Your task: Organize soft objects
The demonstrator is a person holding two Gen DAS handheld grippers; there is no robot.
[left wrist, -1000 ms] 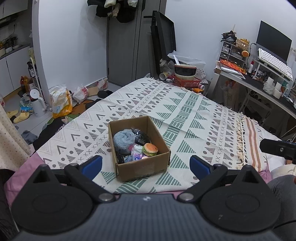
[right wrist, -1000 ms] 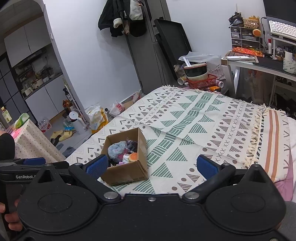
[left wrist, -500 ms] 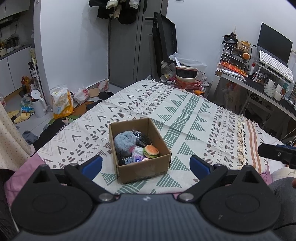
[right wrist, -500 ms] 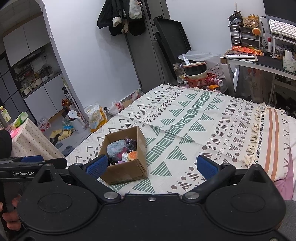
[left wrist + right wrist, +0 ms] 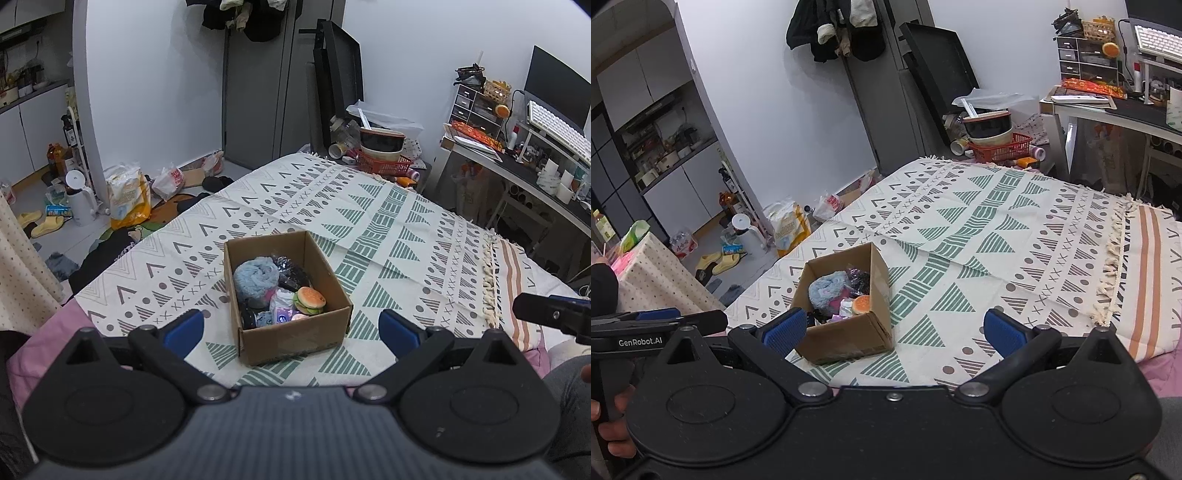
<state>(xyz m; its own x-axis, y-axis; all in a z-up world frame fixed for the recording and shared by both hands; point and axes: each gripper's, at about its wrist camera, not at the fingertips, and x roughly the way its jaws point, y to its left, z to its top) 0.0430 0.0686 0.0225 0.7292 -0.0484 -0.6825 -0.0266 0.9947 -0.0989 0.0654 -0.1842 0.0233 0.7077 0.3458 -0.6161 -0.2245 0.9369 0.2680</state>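
between the left gripper's (image 5: 291,328) spread jaws, the cardboard box (image 5: 291,332); untouched

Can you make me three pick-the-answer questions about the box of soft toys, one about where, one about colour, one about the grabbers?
1. Where does the cardboard box sit?
A. on the floor
B. on the patterned blanket
C. on the desk

2. What colour is the fluffy toy in the box?
A. light blue
B. red
C. yellow

3. How is the left hand-held gripper?
A. shut on the burger toy
B. shut on nothing
C. open

Answers:
1. B, patterned cloth shows all around the box.
2. A, the fluffy ball looks pale blue beside the burger toy.
3. C, its blue pads stand wide apart, empty.
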